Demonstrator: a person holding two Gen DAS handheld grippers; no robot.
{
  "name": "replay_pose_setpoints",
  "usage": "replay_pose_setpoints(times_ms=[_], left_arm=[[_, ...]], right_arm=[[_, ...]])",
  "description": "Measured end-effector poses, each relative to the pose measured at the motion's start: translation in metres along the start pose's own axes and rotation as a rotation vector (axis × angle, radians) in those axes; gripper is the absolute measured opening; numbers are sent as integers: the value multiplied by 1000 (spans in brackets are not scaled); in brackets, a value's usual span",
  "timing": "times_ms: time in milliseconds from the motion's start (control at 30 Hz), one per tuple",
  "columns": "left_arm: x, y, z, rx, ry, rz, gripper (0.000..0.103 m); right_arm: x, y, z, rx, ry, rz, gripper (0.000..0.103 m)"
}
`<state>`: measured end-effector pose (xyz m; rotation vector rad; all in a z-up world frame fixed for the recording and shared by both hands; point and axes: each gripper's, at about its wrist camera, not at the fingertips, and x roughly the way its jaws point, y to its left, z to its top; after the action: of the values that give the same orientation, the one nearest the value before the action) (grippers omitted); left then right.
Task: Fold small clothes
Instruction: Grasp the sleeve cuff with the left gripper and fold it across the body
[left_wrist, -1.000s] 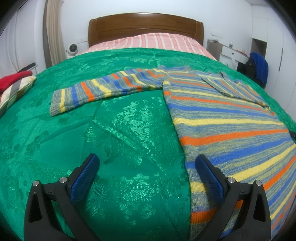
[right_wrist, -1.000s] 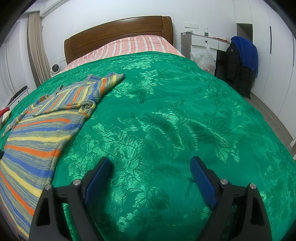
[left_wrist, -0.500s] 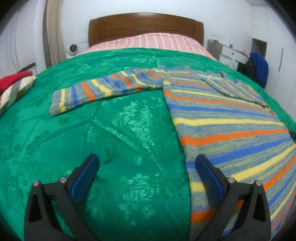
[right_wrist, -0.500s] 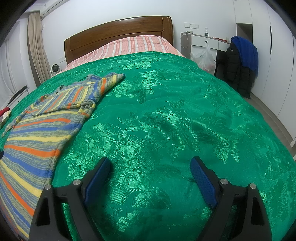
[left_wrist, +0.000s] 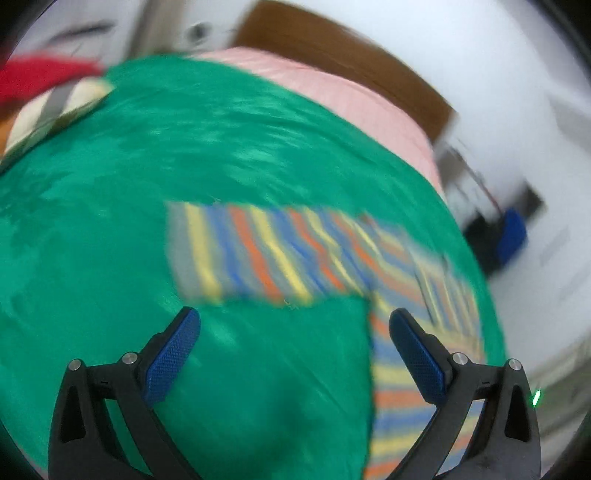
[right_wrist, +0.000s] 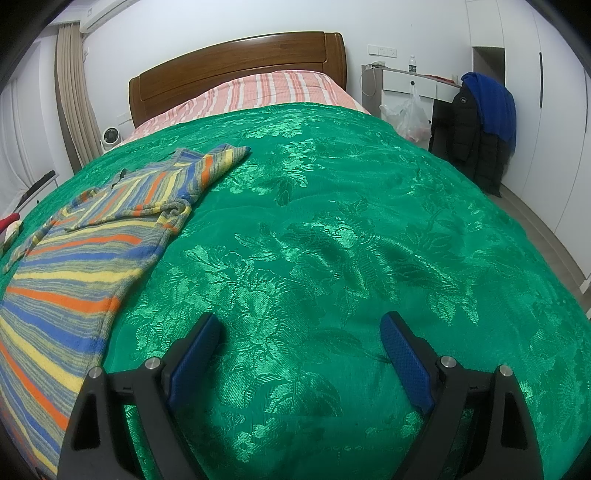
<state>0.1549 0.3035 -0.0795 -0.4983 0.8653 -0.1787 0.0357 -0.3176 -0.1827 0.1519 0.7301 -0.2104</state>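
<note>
Striped sweater (right_wrist: 70, 266) spread flat on green bedspread (right_wrist: 332, 240), toward the side away from the white desk (right_wrist: 408, 79); one sleeve (left_wrist: 258, 254) stretched out sideways, the other sleeve (right_wrist: 195, 170) folded across the chest, pointing at the wooden headboard (right_wrist: 236, 70). Left gripper (left_wrist: 293, 325) spread wide, nothing between the blue pads (left_wrist: 171, 354), just short of the outstretched sleeve; view blurred and tilted. Right gripper (right_wrist: 299, 328) likewise spread wide and empty, over bare bedspread beside the sweater's hem. Plastic bag (right_wrist: 408, 118) hanging from the desk, contents unclear.
</note>
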Motion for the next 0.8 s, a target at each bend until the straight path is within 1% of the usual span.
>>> replay_pose_setpoints(times_ms=[67,100,133,167,233,267,300,333,367,400,433,500,600,633,700,800], left_arm=[[22,27,31,-74,59,56,100],[34,35,41,-91,90,83,91],[48,40,48,-94,127,107,83],[59,42,51,-87,161,126,72],[83,38,56,-56,233,149,69],[92,35,58,-42,243,161,65],[97,31,59,-21,237,177,36],[102,26,61,-7,229,177,12],[105,22,64,-15,225,159,3],[104,18,66,-16,208,160,3],[100,7,69,4,171,167,3],[89,-28,77,62,111,145,3],[70,-102,87,212,46,82,3],[66,-135,90,277,31,50,3],[66,-198,88,395,20,-24,3],[79,-262,73,491,45,-119,3]], right_arm=[[0,0,0,0,0,-1,89],[0,0,0,0,0,-1,89],[0,0,0,-1,0,-2,89],[0,0,0,-1,0,-2,89],[0,0,0,-1,0,-2,89],[1,0,0,-1,0,-2,89],[1,0,0,0,0,-1,89],[1,0,0,0,0,-1,89],[1,0,0,-1,0,-2,89],[1,0,0,-1,0,-2,89],[1,0,0,-1,0,-2,89],[1,0,0,-1,0,-2,89],[1,0,0,-1,0,-1,89],[1,0,0,-1,1,-1,89],[2,0,0,-2,2,-1,90],[3,0,1,-3,4,0,90]])
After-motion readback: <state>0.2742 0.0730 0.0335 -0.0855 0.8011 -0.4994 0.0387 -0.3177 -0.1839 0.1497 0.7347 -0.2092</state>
